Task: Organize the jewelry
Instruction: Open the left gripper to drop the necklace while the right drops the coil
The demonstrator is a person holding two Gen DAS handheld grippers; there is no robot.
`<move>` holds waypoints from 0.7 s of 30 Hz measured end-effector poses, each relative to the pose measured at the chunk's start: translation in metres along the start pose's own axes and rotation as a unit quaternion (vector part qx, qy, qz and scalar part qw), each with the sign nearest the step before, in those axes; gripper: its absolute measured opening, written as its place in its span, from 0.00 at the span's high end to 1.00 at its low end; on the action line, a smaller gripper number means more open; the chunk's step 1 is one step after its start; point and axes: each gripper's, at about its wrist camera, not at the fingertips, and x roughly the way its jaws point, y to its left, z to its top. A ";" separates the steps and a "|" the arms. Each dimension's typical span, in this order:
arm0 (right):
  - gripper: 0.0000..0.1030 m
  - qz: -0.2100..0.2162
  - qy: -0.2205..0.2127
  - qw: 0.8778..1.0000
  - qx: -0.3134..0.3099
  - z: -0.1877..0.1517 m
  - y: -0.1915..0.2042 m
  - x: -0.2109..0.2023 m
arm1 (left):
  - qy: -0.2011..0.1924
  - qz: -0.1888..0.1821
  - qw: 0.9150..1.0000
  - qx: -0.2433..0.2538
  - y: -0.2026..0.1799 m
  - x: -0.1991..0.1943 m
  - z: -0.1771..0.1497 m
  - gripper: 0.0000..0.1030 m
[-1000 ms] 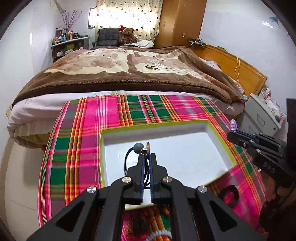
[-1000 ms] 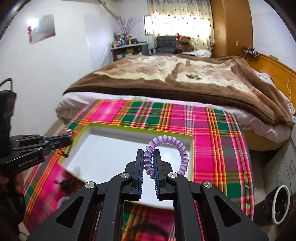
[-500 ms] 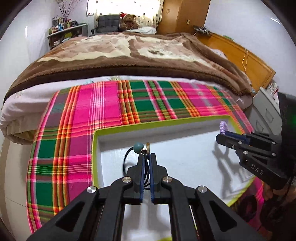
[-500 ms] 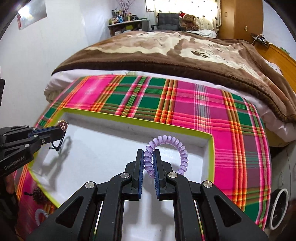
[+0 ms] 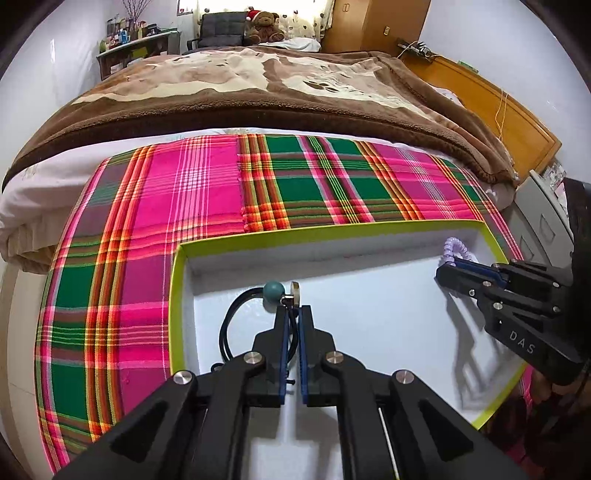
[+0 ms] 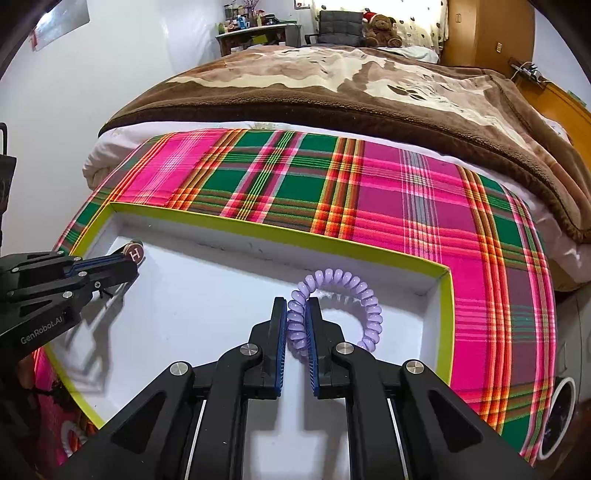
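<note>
- The left hand-held gripper [image 5: 291,317] is clenched on a black cord hair tie with a teal bead and gold charm [image 5: 275,291], held over the white, green-rimmed shallow tray [image 5: 177,280], probably to set it down.
- The right hand-held gripper [image 6: 297,325] is clamped on a lilac spiral coil hair tie [image 6: 341,291] near the tray's far right corner, keeping both pieces apart.

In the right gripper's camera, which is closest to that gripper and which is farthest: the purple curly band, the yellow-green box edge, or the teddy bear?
From the right gripper:
1. Purple curly band, pinched between its fingers.
2. Yellow-green box edge, just ahead on the plaid cloth.
3. Teddy bear, far off past the bed.
</note>
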 end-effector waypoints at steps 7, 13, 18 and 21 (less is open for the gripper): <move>0.86 -0.004 -0.004 1.000 -0.001 0.000 0.002 -0.003 | 0.001 -0.010 1.000 -0.007 0.002 -0.001 0.001 0.80; 0.68 0.001 -0.015 1.000 0.003 0.001 0.001 -0.009 | -0.005 -0.015 1.000 -0.012 0.001 -0.007 0.001 0.64; 0.62 0.005 -0.034 0.999 0.009 -0.002 0.003 -0.026 | -0.020 -0.015 1.000 -0.011 -0.002 -0.025 -0.002 0.61; 0.62 0.017 -0.057 0.998 0.012 -0.007 0.003 -0.045 | -0.040 -0.016 0.999 -0.013 -0.005 -0.044 -0.009 0.54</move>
